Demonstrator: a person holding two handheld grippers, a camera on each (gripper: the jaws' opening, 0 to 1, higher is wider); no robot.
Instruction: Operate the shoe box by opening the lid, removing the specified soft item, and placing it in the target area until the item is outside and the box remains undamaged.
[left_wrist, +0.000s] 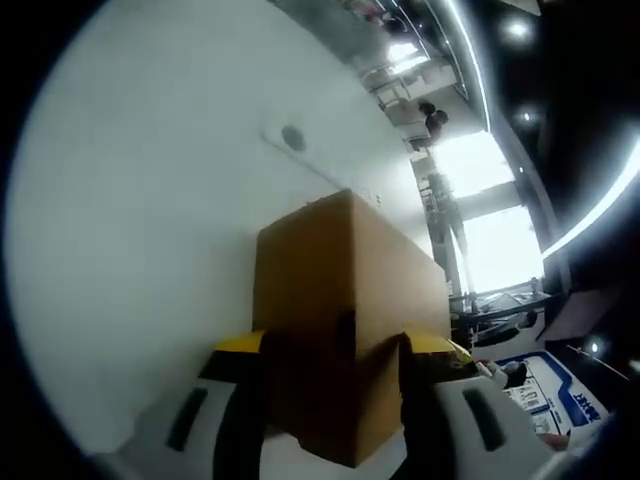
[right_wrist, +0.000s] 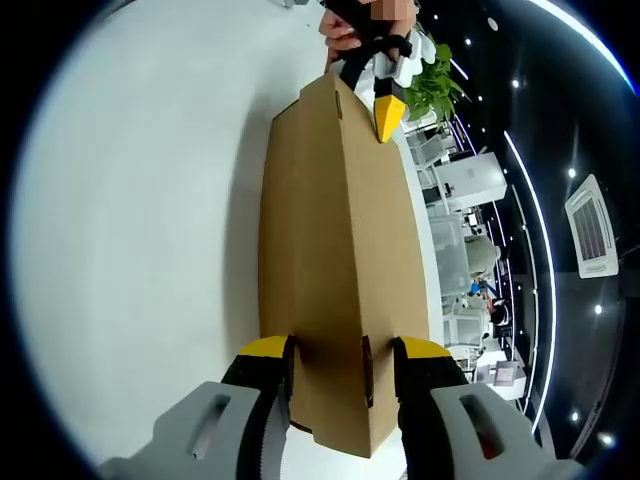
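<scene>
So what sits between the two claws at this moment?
The brown cardboard shoe box. In the right gripper view the right claw straddles its near end, and the left claw meets the far end; the left gripper view shows that claw astride the box too.

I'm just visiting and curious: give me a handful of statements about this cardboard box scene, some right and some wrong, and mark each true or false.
1. The box is brown cardboard. True.
2. The box lid is wide open with a soft item sticking out. False: the box looks closed, and nothing sticks out.
3. The right gripper has one of its fingers on each side of the box's near end. True.
4. The box sits on a dark wooden floor. False: it rests on a white table.
5. The left gripper straddles the other end of the box. True.
</scene>
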